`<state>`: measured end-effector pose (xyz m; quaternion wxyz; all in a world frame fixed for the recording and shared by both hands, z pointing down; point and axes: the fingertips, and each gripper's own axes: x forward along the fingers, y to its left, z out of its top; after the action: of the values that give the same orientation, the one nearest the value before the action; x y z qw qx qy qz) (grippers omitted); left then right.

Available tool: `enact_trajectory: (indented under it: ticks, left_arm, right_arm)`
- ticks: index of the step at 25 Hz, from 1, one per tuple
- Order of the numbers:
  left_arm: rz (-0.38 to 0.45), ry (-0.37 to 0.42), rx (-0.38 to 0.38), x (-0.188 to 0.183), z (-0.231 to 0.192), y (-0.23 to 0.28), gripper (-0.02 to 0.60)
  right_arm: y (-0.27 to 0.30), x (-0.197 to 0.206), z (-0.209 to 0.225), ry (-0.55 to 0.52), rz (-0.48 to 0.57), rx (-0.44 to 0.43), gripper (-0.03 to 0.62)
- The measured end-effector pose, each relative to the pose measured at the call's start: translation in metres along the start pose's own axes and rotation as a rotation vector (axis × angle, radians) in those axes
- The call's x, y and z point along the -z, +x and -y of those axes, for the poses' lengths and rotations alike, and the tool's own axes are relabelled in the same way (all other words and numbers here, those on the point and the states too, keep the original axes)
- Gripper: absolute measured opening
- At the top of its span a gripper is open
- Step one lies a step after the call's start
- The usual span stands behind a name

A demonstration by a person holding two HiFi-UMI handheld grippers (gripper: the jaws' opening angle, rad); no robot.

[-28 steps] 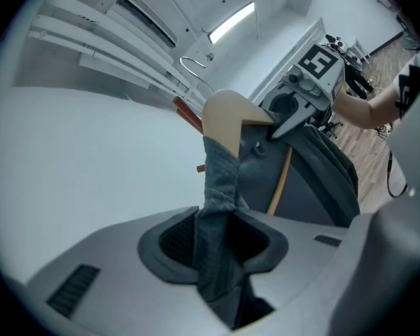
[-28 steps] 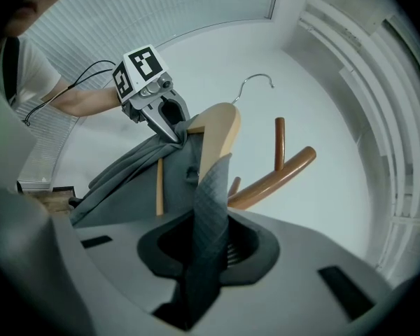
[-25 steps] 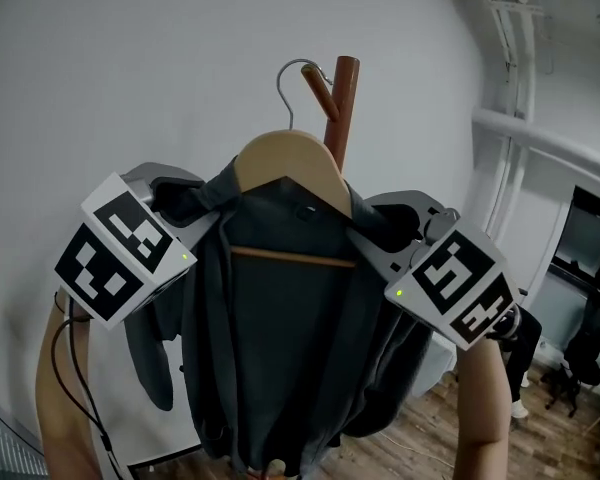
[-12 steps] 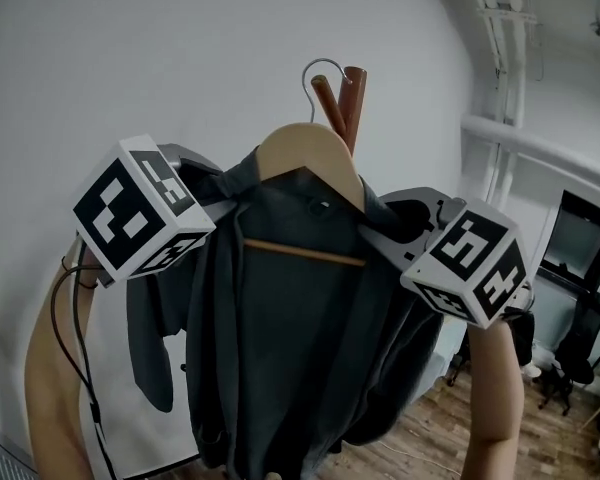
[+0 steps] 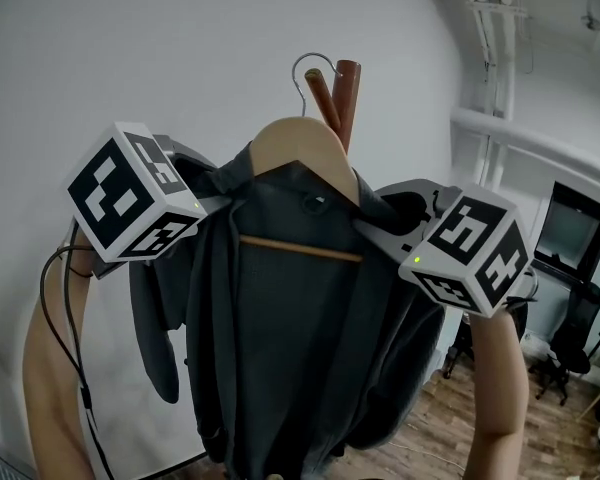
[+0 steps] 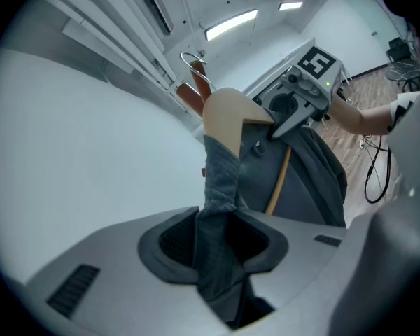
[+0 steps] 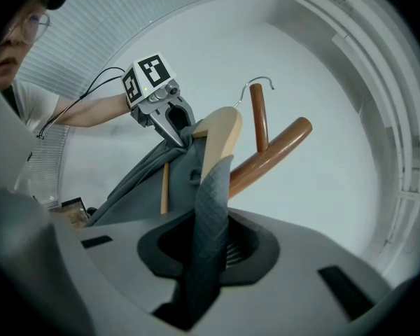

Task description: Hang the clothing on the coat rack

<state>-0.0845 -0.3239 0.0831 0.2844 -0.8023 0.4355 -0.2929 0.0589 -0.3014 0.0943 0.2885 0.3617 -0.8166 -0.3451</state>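
Dark jacket (image 5: 290, 348) covers the wooden hanger (image 5: 302, 140)'s arms.

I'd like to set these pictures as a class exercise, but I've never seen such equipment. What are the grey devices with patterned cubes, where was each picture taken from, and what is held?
There is no robot: a person holds a two-jaw gripper in each hand, and the patterned cubes are parts of them. One picture comes from a camera on the person's head; the other two from cameras riding on each gripper, looking along its jaws. The left gripper and right gripper each pinch a shoulder of a dark grey garment on a wooden hanger. Its metal hook is beside the brown coat rack; whether it has caught, I cannot tell.
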Motion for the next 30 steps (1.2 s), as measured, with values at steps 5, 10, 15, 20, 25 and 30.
enact_trajectory:
  ticks: [5, 10, 15, 20, 25, 30]
  left_arm:
    - [-0.004, -0.011, 0.017, 0.001, 0.0, 0.004, 0.126]
    - [-0.017, -0.014, 0.048, 0.002, -0.001, 0.007, 0.126]
    - [-0.012, -0.015, 0.055, 0.002, -0.002, 0.007, 0.126]
    - [-0.018, -0.016, 0.068, 0.003, -0.001, 0.009, 0.126]
    - [-0.025, -0.009, 0.076, 0.003, -0.001, 0.009, 0.126]
    - [-0.023, -0.004, 0.095, 0.002, 0.0, 0.012, 0.126]
  right_arm:
    - [0.001, 0.002, 0.0, 0.013, -0.014, -0.006, 0.077]
    - [0.002, 0.002, 0.0, 0.023, -0.025, -0.011, 0.077]
    - [0.001, 0.001, -0.001, 0.026, -0.034, -0.011, 0.077]
    - [0.002, 0.003, -0.001, 0.032, -0.039, -0.015, 0.077]
    - [0.002, 0.003, -0.002, 0.041, -0.048, -0.022, 0.078]
    - [0.002, 0.005, -0.001, 0.053, -0.057, -0.02, 0.078]
